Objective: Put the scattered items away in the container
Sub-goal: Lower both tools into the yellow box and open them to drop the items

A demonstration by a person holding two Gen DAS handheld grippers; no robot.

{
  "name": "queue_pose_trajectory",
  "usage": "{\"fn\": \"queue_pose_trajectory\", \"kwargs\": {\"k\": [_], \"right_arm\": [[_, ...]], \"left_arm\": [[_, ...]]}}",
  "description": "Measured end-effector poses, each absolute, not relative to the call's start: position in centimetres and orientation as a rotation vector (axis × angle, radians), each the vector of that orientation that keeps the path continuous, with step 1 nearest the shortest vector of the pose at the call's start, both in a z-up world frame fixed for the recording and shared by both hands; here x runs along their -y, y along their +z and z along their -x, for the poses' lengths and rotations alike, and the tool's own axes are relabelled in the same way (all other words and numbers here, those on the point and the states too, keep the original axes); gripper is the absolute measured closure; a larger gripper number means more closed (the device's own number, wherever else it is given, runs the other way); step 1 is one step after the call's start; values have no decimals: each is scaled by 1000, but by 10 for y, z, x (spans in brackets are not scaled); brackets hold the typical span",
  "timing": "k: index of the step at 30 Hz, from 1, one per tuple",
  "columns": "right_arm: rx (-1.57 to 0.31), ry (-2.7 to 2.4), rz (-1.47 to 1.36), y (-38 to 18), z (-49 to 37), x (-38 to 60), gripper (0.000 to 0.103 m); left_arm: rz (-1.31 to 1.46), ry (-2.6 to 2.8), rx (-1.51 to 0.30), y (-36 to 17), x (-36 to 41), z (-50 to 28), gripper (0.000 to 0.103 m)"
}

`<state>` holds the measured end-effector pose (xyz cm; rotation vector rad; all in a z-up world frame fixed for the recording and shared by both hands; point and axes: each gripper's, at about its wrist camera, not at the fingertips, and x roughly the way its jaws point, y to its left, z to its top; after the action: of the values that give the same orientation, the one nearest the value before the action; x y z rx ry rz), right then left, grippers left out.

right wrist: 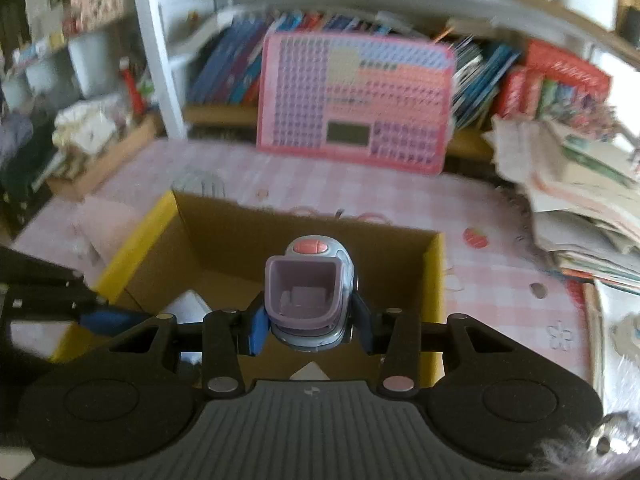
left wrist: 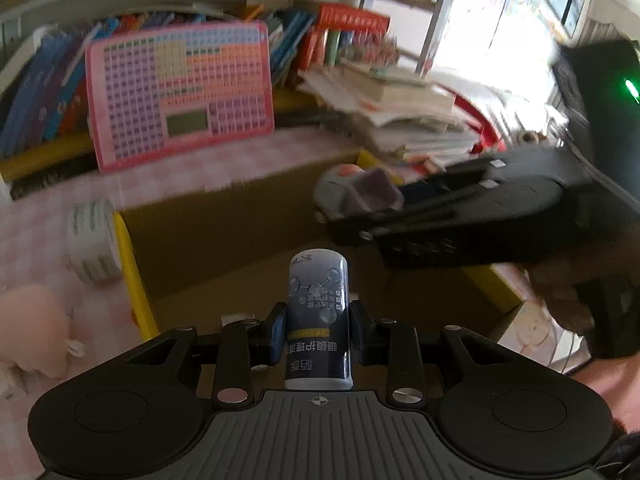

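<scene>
My left gripper (left wrist: 318, 330) is shut on a small dark-blue cleaner bottle (left wrist: 319, 312) with white Chinese text, held over the open cardboard box (left wrist: 208, 240) with yellow flaps. My right gripper (right wrist: 308, 322) is shut on a grey-purple toy device (right wrist: 310, 292) with a pink button, also held above the box (right wrist: 224, 240). In the left wrist view the right gripper (left wrist: 360, 204) comes in from the right with the toy (left wrist: 352, 194) over the box. A white item (right wrist: 186, 306) lies inside the box. The left gripper's blue pad (right wrist: 106, 318) shows at the box's left.
A roll of patterned tape (left wrist: 92, 240) and a pink soft item (left wrist: 32, 328) lie left of the box on the pink checked tablecloth (right wrist: 480, 208). A pink board (right wrist: 356, 100) leans on shelved books behind. A pile of papers (right wrist: 580, 200) sits at the right.
</scene>
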<state>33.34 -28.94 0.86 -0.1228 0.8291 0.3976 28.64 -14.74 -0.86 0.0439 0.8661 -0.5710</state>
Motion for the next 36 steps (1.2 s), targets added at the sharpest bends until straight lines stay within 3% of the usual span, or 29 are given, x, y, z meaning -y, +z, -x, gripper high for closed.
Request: {"fn": "queue_pose_trajectory", "kwargs": {"k": [23,27,36], "right_arm": [[-1059,466,169,-52,-384,252,61],[-1008,468,129,-39,-378,259,46],[-850,459,70,0,-338,281,31]], "left_arm": [[-157,-464,-932,-30,168,-289,68],[-164,-430,-856,-18,164,-281,50],[-177,-355,-716,8,149,-248,19]]}}
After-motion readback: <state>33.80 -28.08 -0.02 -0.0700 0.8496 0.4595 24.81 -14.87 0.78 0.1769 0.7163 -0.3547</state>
